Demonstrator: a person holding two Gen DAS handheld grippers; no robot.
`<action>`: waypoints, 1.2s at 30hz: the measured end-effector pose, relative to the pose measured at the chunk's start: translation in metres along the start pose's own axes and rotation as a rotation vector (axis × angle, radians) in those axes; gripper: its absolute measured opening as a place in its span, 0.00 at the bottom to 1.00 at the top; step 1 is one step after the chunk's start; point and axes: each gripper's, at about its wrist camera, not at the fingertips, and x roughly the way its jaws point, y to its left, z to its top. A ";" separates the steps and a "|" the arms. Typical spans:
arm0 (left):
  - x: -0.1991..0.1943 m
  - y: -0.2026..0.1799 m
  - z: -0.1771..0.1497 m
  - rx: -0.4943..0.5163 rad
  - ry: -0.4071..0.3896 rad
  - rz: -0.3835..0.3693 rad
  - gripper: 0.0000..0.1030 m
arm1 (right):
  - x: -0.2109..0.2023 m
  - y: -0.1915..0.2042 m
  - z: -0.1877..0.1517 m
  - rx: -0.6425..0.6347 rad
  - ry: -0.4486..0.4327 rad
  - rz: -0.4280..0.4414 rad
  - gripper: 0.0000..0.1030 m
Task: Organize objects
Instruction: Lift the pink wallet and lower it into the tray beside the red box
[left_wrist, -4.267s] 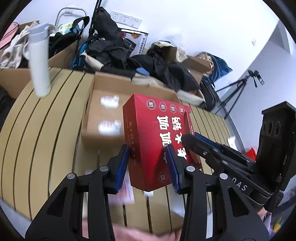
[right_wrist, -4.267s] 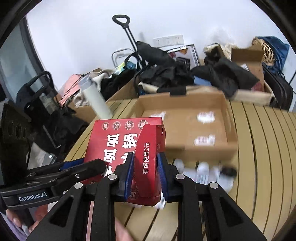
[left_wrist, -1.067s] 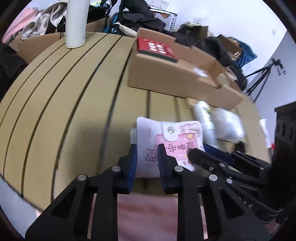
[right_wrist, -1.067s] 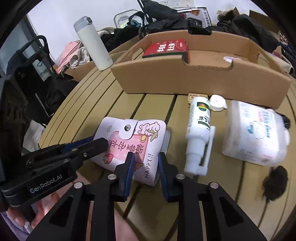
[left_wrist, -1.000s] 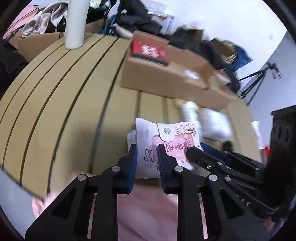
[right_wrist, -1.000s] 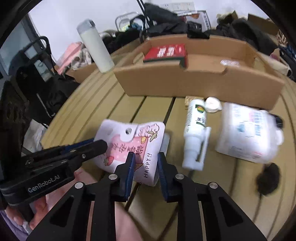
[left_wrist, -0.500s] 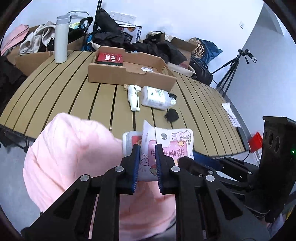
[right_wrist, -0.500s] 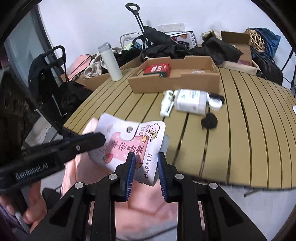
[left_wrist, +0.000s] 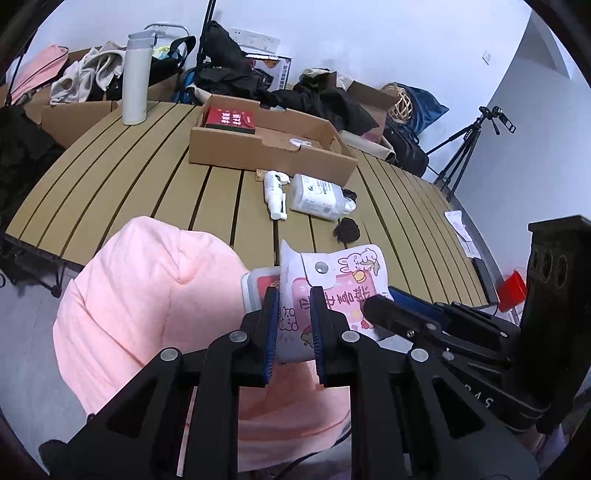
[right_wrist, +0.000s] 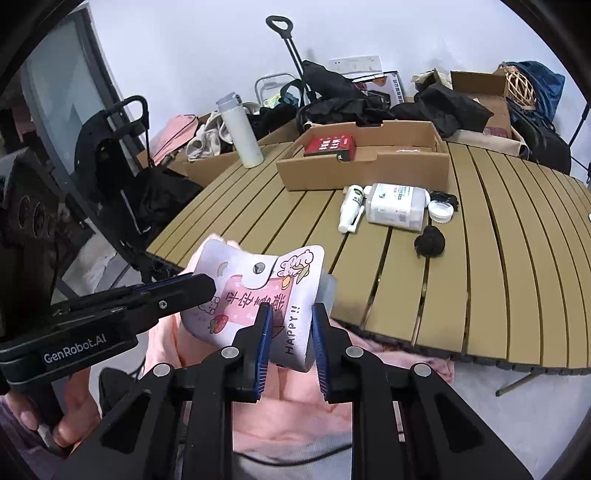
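Observation:
Both grippers hold one pink and white cartoon pouch (left_wrist: 332, 288) with a snap button, off the table's near edge, above pink clothing. My left gripper (left_wrist: 293, 317) is shut on its left end. My right gripper (right_wrist: 290, 325) is shut on its right end (right_wrist: 291, 332). A clear case with a red insert (left_wrist: 258, 288) sticks out of the pouch. On the table lie a white spray bottle (left_wrist: 275, 192), a white wipes pack (left_wrist: 317, 197) and a black hair tie clump (left_wrist: 346, 229). A red box (left_wrist: 231, 118) lies in the cardboard tray (left_wrist: 258, 155).
A white thermos (left_wrist: 136, 74) stands at the table's far left. Bags, clothes and cardboard boxes crowd the wall behind. A tripod (left_wrist: 469, 144) stands at the right. A small white lid (right_wrist: 440, 211) lies next to the wipes pack. A pink hooded garment (left_wrist: 140, 295) fills the foreground.
Both grippers have lifted the pouch off the table and pulled it back toward the person, well away from the tray. Earlier the red box went into the tray.

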 end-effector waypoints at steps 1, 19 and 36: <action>0.003 0.001 0.002 0.000 0.005 0.001 0.13 | 0.001 0.000 0.002 0.004 -0.001 -0.002 0.22; 0.074 0.038 0.206 0.002 -0.096 -0.007 0.11 | 0.068 -0.029 0.197 -0.041 -0.118 0.022 0.19; 0.230 0.120 0.232 0.063 0.146 0.197 0.23 | 0.286 -0.083 0.225 0.086 0.177 0.043 0.19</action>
